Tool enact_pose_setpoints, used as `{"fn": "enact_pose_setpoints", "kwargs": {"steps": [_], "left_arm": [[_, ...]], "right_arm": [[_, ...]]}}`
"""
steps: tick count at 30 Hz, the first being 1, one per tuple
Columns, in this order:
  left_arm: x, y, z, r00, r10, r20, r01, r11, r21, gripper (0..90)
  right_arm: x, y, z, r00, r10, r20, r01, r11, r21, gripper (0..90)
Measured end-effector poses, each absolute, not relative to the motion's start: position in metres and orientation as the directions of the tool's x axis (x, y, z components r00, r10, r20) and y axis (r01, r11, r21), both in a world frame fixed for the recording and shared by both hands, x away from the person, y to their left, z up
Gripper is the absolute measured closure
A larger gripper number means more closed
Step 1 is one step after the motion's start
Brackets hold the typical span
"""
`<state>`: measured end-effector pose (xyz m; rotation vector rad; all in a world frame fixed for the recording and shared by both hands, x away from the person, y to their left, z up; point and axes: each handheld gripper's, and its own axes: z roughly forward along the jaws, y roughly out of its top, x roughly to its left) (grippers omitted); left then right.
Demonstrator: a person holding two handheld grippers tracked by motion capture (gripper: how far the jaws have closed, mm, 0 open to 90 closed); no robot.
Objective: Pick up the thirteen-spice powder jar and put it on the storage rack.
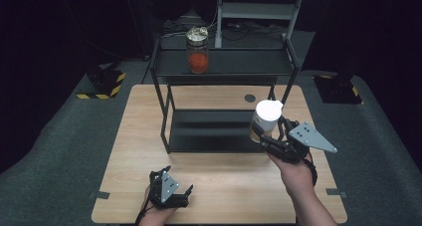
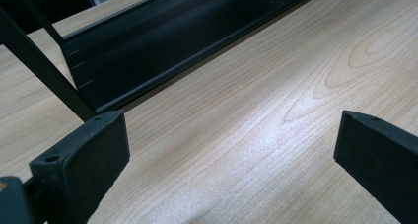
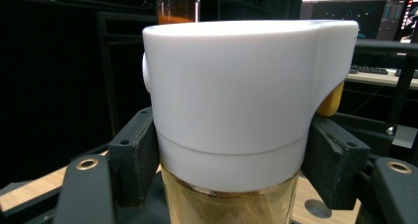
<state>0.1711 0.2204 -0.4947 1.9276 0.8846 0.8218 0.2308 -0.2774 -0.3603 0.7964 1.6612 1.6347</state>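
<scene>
A clear jar with a tall white lid (image 1: 266, 117) hangs in the air beside the right end of the black shelf rack (image 1: 224, 69), with my right gripper (image 1: 268, 136) shut on it. The right gripper view has the white lid (image 3: 246, 100) up close, brownish contents below it, and the black jaws pressed on both sides of the jar (image 3: 231, 204). A second jar holding something orange (image 1: 197, 50), with a metal top, stands on the rack's upper shelf. My left gripper (image 1: 171, 188) rests near the table's front edge, open and with nothing between its fingers (image 2: 86, 155).
The rack's lower shelf (image 1: 209, 131) lies on the wooden table (image 1: 134, 136), low and dark. A round grommet (image 1: 250, 98) sits at the table's back right. Grey floor surrounds the table; hazard-striped stands (image 1: 102, 84) sit behind it.
</scene>
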Motion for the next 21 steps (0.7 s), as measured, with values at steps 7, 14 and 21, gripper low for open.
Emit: {"fn": "enact_pose_setpoints", "kwargs": {"steps": [7,14,21], "left_arm": [[0.171,0.221,-0.495,0.535,0.820,0.205,0.267,-0.394,0.879,0.7],[0.171,0.221,-0.495,0.534,0.821,0.204,0.266,-0.392,0.881,0.7],[0.171,0.222,-0.496,0.535,0.821,0.199,0.265,-0.387,0.883,0.7]], "right_arm": [[0.235,-0.278,-0.346,-0.584,0.811,-0.040,-0.047,0.016,0.999,29.6],[0.238,-0.277,-0.332,-0.578,0.815,-0.047,-0.069,0.009,0.998,29.6],[0.245,-0.274,-0.317,-0.569,0.820,-0.051,-0.085,0.003,0.996,29.6]]}}
